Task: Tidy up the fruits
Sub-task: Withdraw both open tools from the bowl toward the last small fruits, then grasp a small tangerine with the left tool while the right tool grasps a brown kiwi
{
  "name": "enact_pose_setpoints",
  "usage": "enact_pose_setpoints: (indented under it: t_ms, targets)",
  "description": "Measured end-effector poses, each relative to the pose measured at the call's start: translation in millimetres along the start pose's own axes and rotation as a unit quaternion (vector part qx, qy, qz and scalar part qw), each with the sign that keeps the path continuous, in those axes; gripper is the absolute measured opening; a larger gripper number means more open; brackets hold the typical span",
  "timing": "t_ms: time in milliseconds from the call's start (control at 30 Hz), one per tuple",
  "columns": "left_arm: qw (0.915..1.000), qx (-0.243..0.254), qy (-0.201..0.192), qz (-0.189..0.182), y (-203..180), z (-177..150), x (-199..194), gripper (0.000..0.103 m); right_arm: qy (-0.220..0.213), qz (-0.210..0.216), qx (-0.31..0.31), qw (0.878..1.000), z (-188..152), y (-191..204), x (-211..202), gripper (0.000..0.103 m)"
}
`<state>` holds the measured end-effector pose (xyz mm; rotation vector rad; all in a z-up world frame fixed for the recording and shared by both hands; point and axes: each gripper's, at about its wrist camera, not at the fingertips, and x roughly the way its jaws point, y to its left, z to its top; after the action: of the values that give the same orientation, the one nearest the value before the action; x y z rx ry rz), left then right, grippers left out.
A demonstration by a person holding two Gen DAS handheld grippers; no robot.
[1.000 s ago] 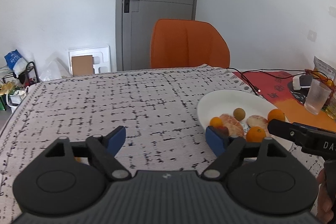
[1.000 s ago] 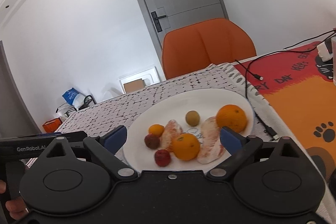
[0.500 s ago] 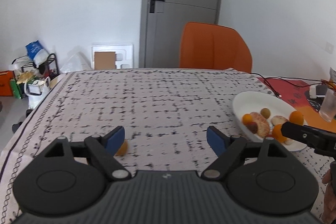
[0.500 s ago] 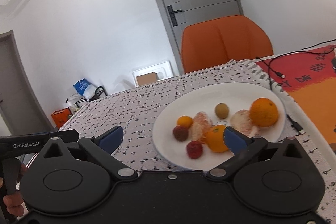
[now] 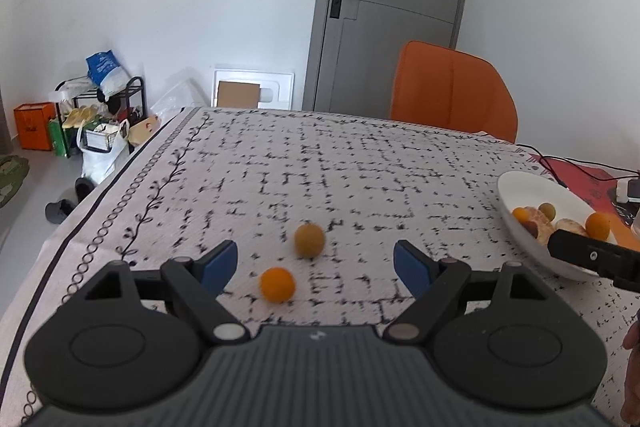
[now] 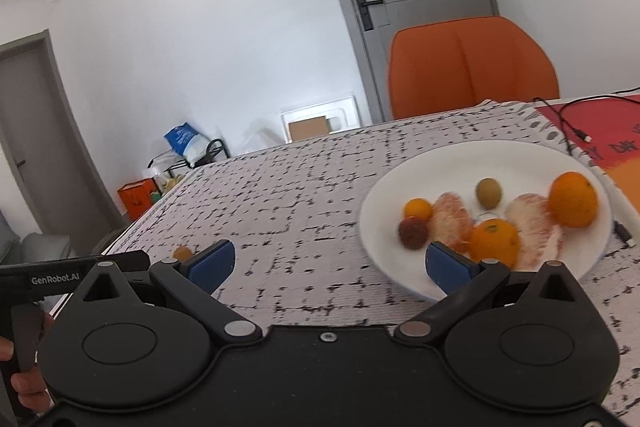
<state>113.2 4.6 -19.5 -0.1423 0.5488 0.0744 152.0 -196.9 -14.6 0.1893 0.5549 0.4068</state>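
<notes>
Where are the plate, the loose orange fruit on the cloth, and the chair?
plate (image 6: 404, 187): right wrist view, bare white inside.
orange fruit (image 5: 277, 284): left wrist view, middle of its skin.
chair (image 6: 472, 67): right wrist view, middle of the backrest.

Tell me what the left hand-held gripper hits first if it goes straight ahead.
Probably the small orange fruit lying between the open left hand-held gripper fingers, then the duller round fruit just beyond; depth is uncertain.

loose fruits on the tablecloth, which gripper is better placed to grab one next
Left. The small orange fruit and the tan one lie just ahead between the left gripper's open fingers. The right gripper, also open, faces the white plate.
</notes>
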Motion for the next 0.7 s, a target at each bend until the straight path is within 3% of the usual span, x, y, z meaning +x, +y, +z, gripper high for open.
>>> enact_pose_setpoints:
  t_ms: [333,700]
  targets:
    - [0.9994,-0.036,0.001,-0.001,24.3,-11.6,7.6,0.079,0.019,0.010,-0.022,1.000,-3.5,19.5,11.9,0.103]
    - [0.9982,-0.055,0.024,-0.003,29.4,-15.9,26.5,0.049,0.041,0.023,-0.031,0.998,-1.3,28.3,29.7,0.103]
